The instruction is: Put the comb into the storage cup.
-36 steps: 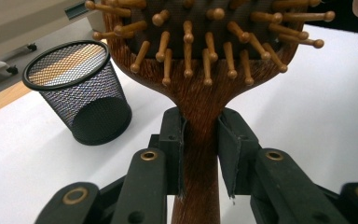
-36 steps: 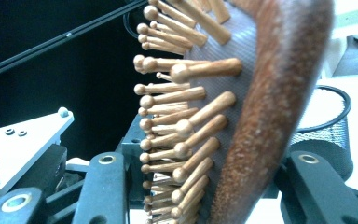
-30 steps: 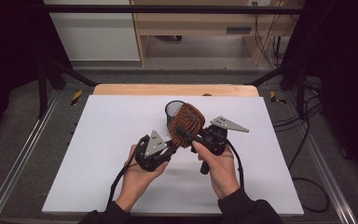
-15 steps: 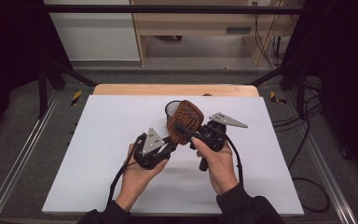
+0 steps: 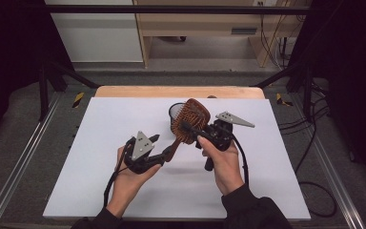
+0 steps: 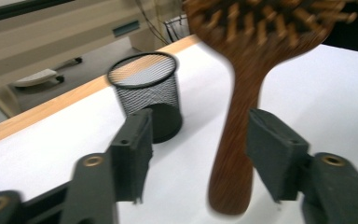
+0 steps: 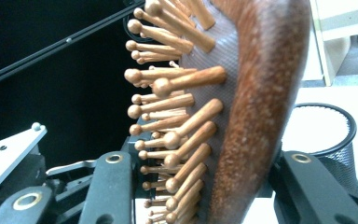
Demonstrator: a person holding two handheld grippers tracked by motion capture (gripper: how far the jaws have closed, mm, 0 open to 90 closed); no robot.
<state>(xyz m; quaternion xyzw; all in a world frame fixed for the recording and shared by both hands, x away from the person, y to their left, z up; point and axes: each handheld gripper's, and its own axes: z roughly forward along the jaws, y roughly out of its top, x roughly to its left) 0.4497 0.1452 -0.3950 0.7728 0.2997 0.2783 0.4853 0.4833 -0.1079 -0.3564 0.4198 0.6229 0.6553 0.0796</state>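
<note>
Wooden hairbrush is changing hands just in front of the black mesh cup: the right tongs are clenched on its bristly head, while the left tongs have just been opening, released, with the handle loose between their jaws. Next, I think, the right tongs must carry the brush alone, maybe handle-down into the cup. Behind the cup the white counter ends at a wood edge, then grey floor and a pale cabinet.

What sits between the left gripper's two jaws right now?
The hairbrush handle, in the left gripper view; those jaws have just been opening and stand clear of it.
</note>
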